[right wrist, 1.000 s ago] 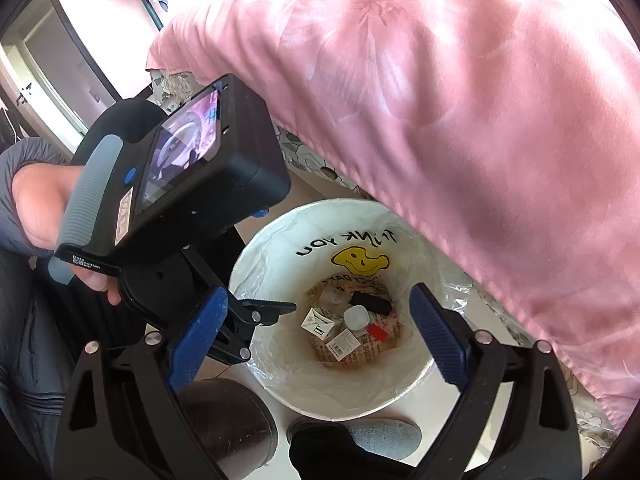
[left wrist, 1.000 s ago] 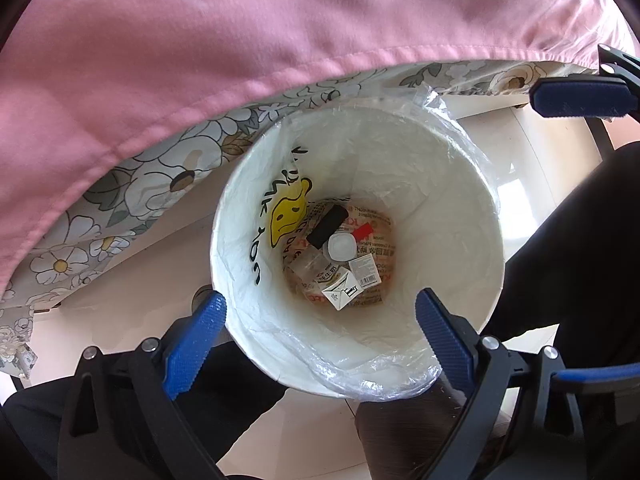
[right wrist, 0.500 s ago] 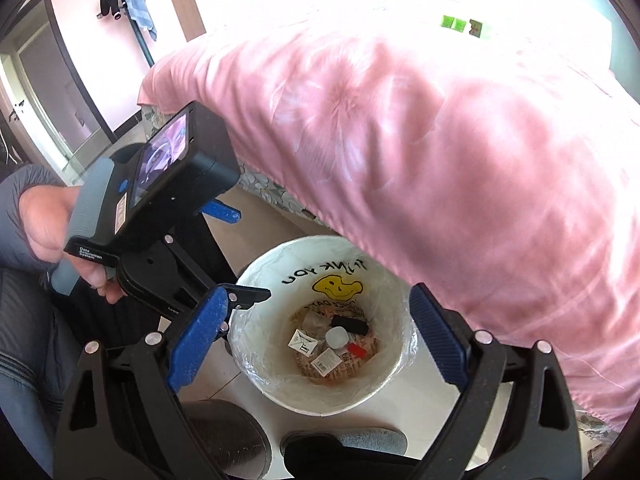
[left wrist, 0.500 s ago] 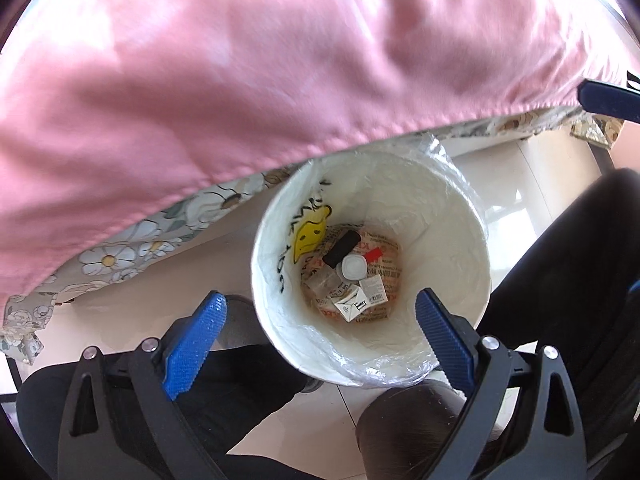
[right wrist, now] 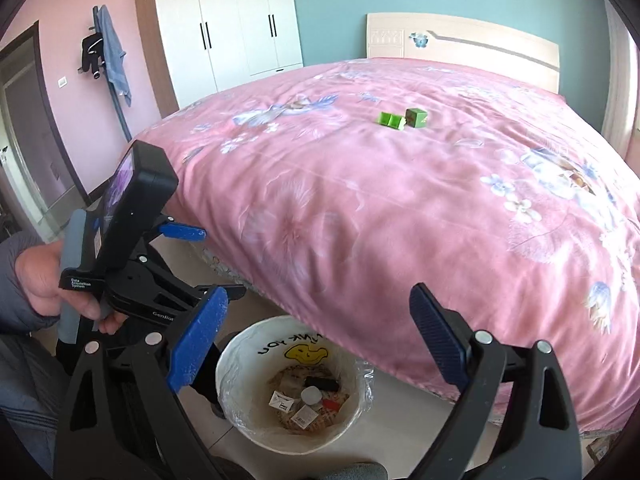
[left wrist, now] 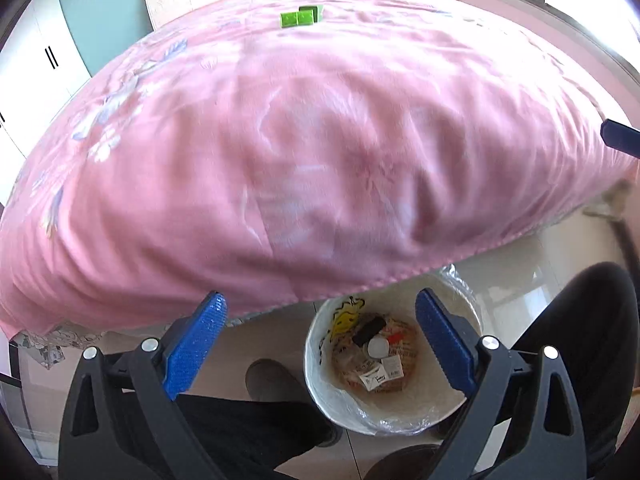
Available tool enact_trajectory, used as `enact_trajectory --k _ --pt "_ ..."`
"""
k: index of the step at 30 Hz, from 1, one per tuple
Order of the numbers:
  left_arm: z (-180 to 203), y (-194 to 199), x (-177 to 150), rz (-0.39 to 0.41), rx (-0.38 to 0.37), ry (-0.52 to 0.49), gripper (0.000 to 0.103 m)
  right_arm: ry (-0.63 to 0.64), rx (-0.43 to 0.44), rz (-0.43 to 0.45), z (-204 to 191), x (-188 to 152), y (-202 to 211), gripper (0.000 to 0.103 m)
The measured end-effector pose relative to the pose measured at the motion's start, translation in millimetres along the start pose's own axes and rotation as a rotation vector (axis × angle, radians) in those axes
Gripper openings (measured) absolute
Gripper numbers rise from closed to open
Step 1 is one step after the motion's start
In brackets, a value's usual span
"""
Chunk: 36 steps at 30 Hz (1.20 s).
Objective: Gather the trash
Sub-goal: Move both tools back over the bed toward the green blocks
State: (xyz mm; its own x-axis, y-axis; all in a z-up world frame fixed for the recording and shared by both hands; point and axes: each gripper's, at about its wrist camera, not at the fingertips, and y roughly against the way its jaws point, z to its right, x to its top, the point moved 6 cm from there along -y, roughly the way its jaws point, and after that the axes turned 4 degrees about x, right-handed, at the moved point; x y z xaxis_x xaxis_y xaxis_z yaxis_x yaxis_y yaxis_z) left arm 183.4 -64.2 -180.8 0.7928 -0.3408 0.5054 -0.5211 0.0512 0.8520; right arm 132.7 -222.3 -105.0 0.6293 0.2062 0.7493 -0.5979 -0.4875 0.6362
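Green boxes [right wrist: 401, 119] sit mid-bed on the pink quilt [right wrist: 400, 208], far ahead and above my spread, empty right gripper [right wrist: 318, 344] and left gripper [left wrist: 320, 340], their row running left-right, neither hand clearly nearer, bin [right wrist: 236, 364] on the tiled floor below, wardrobe [right wrist: 228, 20] behind.

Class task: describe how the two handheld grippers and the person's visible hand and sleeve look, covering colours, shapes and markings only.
Both the left gripper and the right gripper have black triangular plastic frames with silver rivets and ridged blue pads. From the right wrist view, the left unit carries a black screen box, a grey handle and white lettering. The bare left hand emerges from a grey sleeve.
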Motion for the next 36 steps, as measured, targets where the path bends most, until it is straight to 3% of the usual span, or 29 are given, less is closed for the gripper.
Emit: enact_trajectory --k 13,27,36 --pt "-7 6 95 0.134 -0.040 0.045 0.097 0.006 -0.057 0.065 50 60 9 0.090" --pt "-20 -50 203 0.144 -0.036 0.082 0.097 0.032 -0.108 0.003 141 126 -54 0.090" --pt "-23 -102 252 0.078 -0.053 0.108 0.097 0.044 -0.107 -0.040 180 159 -104 0.090"
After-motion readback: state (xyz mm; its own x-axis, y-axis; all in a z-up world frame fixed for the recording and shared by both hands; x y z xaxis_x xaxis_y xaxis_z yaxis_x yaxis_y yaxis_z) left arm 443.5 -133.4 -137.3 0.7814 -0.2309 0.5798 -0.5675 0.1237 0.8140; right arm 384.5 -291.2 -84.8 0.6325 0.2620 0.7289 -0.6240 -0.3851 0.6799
